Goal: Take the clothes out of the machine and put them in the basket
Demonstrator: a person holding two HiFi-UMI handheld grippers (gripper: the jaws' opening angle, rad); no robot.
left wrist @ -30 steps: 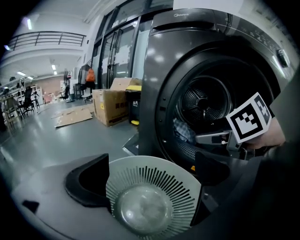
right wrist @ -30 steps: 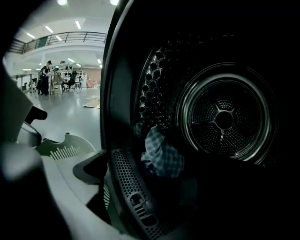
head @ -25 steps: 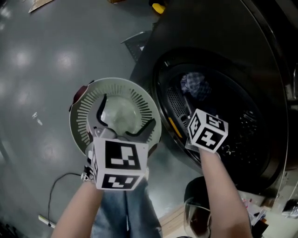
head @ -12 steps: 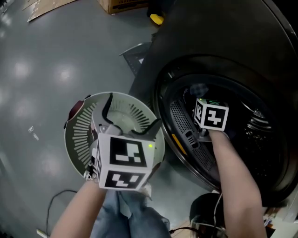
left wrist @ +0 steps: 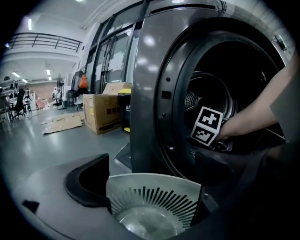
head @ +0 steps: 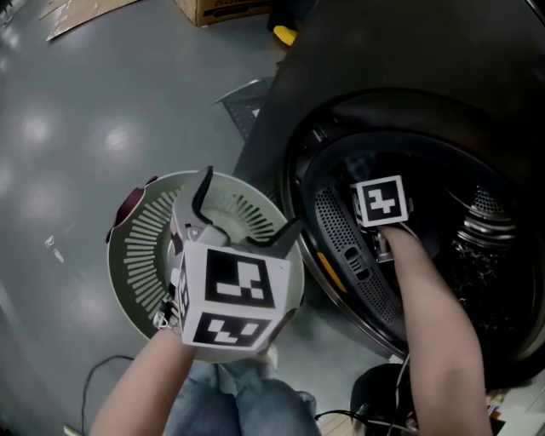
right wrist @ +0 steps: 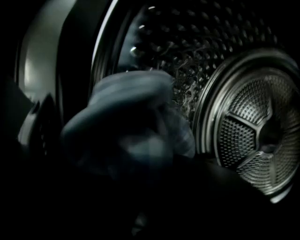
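Nothing properly legible from where I stand. Cardboard box [left wrist: 105, 112] on floor, left gripper view: dark printed characters on long side, too blurred to read. Yellow sticker [left wrist: 88, 111] on its short side, print too small to make out. Head view shows box at top edge [head: 223, 10] with dark strip of print along flap — unreadable. Two marker cubes [head: 230, 298] [head: 381, 202] — black-and-white square patterns only, no letters, no digits.

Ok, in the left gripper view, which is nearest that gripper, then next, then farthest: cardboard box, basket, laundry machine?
1. Basket: right below, between the jaws.
2. Laundry machine: just behind the basket, on the right.
3. Cardboard box: far back on the left floor.
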